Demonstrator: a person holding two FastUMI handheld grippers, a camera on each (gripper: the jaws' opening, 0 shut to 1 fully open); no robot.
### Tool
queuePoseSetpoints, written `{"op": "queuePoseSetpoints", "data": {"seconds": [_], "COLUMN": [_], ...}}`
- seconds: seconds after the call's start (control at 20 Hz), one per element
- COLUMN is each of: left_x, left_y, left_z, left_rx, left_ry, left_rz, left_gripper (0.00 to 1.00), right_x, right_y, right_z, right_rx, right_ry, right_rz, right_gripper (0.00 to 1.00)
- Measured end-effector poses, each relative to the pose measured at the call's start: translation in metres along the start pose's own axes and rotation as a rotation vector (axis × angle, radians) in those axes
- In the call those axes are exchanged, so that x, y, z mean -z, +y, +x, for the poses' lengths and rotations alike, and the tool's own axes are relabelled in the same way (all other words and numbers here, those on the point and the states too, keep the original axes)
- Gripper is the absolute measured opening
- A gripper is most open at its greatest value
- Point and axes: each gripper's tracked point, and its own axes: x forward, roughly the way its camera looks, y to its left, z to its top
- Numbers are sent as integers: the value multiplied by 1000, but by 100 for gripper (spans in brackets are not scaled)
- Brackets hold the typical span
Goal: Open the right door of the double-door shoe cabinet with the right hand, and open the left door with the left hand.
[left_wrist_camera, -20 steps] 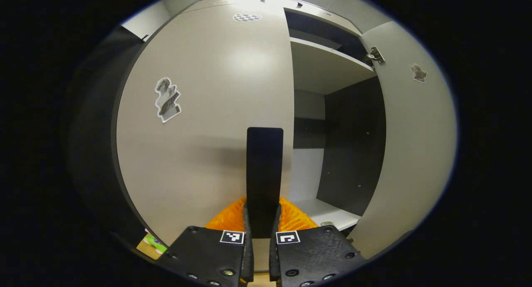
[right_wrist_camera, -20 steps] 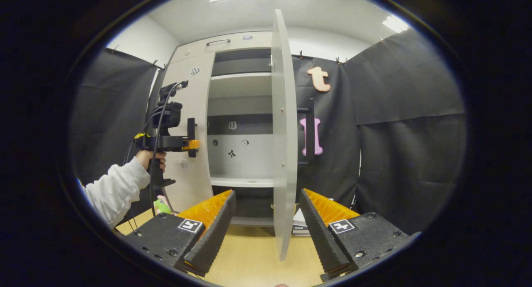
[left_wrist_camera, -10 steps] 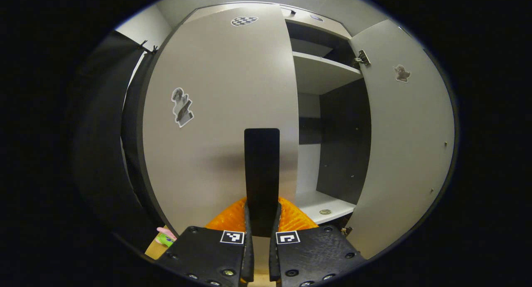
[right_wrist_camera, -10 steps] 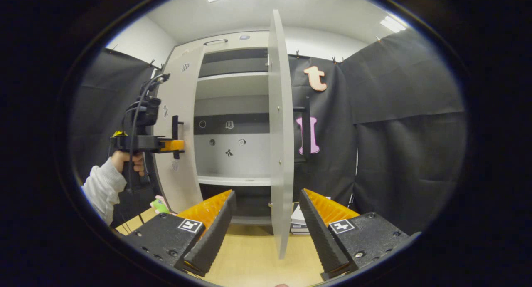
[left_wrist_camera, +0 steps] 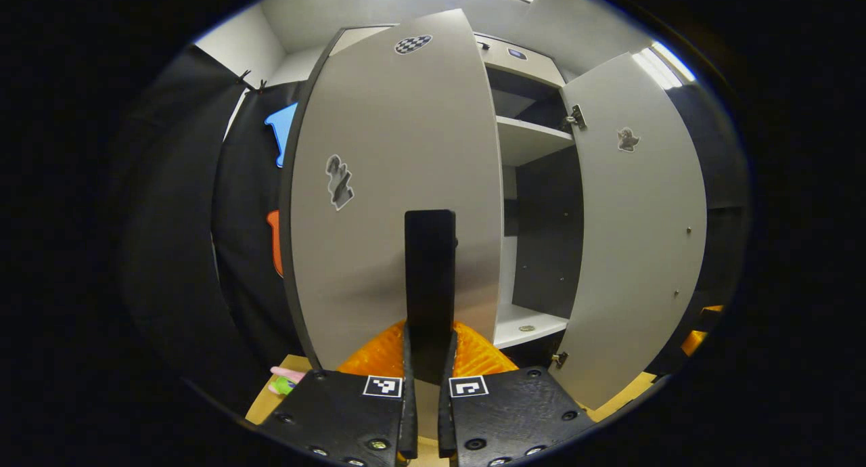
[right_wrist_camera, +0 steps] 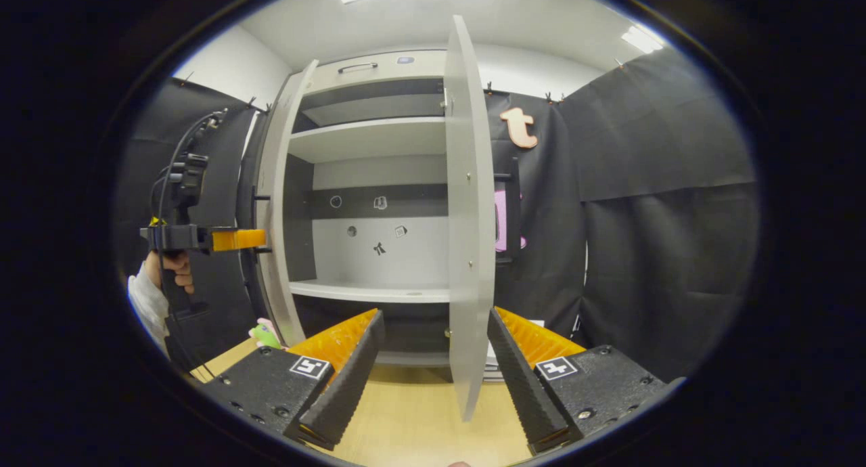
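Note:
The grey left door (left_wrist_camera: 392, 183) of the shoe cabinet stands well open. Its black handle (left_wrist_camera: 429, 271) runs upright between my left gripper's (left_wrist_camera: 429, 345) orange fingers (left_wrist_camera: 379, 355), which are shut on it. In the right gripper view a hand (right_wrist_camera: 172, 264) holds that left gripper (right_wrist_camera: 233, 239) against the left door (right_wrist_camera: 277, 203). The right door (right_wrist_camera: 467, 216) is swung out edge-on, its black handle (right_wrist_camera: 514, 210) on the far side. My right gripper (right_wrist_camera: 433, 359) is open, and the door's lower edge hangs beyond its fingers, untouched. White shelves (right_wrist_camera: 369, 137) show inside.
A pink and green toy (right_wrist_camera: 264, 333) lies on the wooden floor (right_wrist_camera: 406, 419) by the left door's foot. A stack of books (right_wrist_camera: 490, 365) sits behind the right door. The open right door (left_wrist_camera: 636, 237) is at the right in the left gripper view.
The left door has swung further open with my left gripper shut on its handle, baring more of the shelves. The right gripper and right door have hardly moved.

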Motion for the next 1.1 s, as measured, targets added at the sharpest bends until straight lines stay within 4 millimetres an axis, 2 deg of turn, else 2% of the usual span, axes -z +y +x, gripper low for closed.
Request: {"op": "queuePoseSetpoints", "data": {"seconds": [0.2, 0.4, 0.45, 0.5, 0.7, 0.75, 0.8, 1.1], "left_x": [1, 1, 0, -5, 0, -1, -1, 5], "left_y": [26, 73, 85, 97, 148, 155, 154, 162], "left_z": [-26, -58, -68, -70, -81, -84, -83, -85], "left_rx": [-41, -108, -120, -128, -215, -200, -179, -132], "left_ry": [0, -5, -21, -44, -27, -43, -42, -66], "left_rz": [1, 32, 39, 48, 26, 1, -29, -5], "left_gripper": [11, 10, 0, 6, 6, 17, 0, 3], "right_x": [-2, -5, -6, -7, -9, -10, -9, -7], "right_y": [5, 13, 15, 17, 23, 23, 22, 20], "right_z": [2, 6, 6, 8, 10, 11, 10, 10], "right_rx": [-15, -38, -43, -50, -69, -69, -63, -38], "right_ry": [-8, -24, -28, -34, -45, -50, -50, -36], "right_rz": [5, 8, 10, 11, 13, 10, 8, 10], "right_gripper": [96, 96, 95, 96, 96, 96, 96, 96]}}
